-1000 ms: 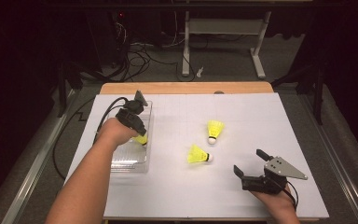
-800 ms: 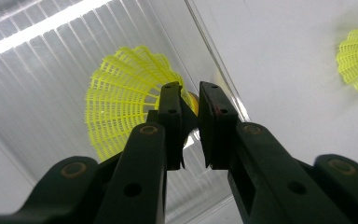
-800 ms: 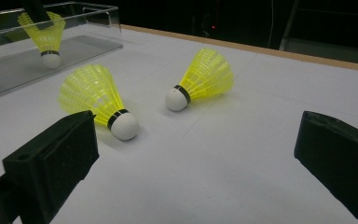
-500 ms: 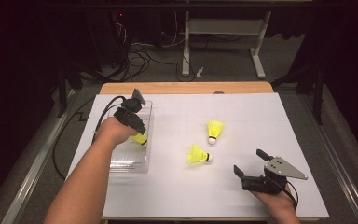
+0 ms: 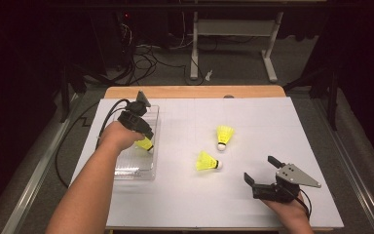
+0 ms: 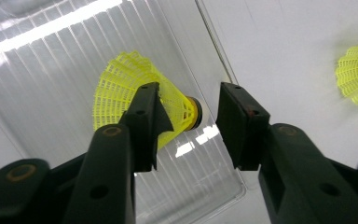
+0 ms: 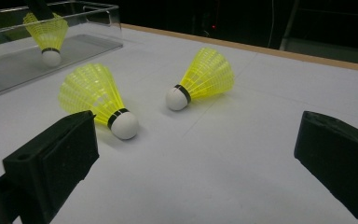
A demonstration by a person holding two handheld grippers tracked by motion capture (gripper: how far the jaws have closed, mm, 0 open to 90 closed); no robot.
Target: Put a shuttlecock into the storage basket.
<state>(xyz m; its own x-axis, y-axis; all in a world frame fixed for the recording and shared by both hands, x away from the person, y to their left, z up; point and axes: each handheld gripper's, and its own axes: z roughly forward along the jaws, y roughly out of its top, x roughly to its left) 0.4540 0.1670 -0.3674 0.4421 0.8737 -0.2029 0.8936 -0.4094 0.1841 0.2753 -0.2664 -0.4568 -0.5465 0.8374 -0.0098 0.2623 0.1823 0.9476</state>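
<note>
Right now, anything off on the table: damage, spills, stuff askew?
Nothing damaged or spilled. Two shuttlecocks lie tipped on the white table; a third is in the clear tray, between the left gripper's parted jaws.

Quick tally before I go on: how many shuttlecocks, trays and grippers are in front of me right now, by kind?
Yellow plastic shuttlecocks with white cork tips: 3 (one in the tray, two lying on the white table top)
Clear ribbed plastic tray: 1
Black two-jaw grippers: 2 (left, right)
Total: 6
</note>
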